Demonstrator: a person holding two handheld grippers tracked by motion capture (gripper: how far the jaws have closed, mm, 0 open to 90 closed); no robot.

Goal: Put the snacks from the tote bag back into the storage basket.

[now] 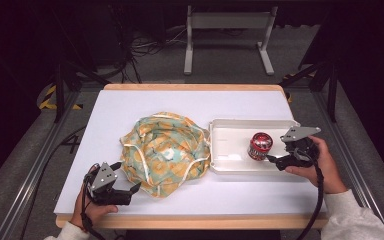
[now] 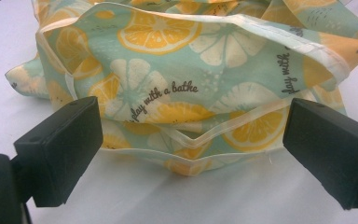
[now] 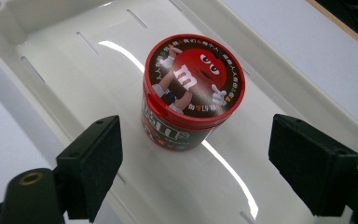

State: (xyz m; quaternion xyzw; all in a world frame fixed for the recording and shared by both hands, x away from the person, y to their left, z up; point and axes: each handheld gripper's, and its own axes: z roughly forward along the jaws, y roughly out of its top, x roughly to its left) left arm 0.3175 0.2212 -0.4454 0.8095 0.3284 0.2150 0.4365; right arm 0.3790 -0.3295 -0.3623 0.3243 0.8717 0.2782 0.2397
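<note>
Right, on the white table (image 1: pixel 130 107) a crumpled cloth bag (image 1: pixel 165 152) printed with orange and lemon slices sits at the middle, and just beside it, to the right, lies a white tray (image 1: pixel 225 127). Standing upright inside the tray, toward its right end, is a red candy tub (image 1: pixel 260 145) with a cartoon figure on its lid. The left gripper (image 1: pixel 125 180) sits at the bag's near-left edge, jaws spread wide and holding nothing; in the left gripper view the folded hem of the bag (image 2: pixel 191 98) lies between and just beyond the two black pads (image 2: pixel 58 149). The right gripper (image 1: pixel 275 159) hovers at the tray's right end, jaws wide apart too, the tub (image 3: pixel 193 91) just ahead of them, untouched.
</note>
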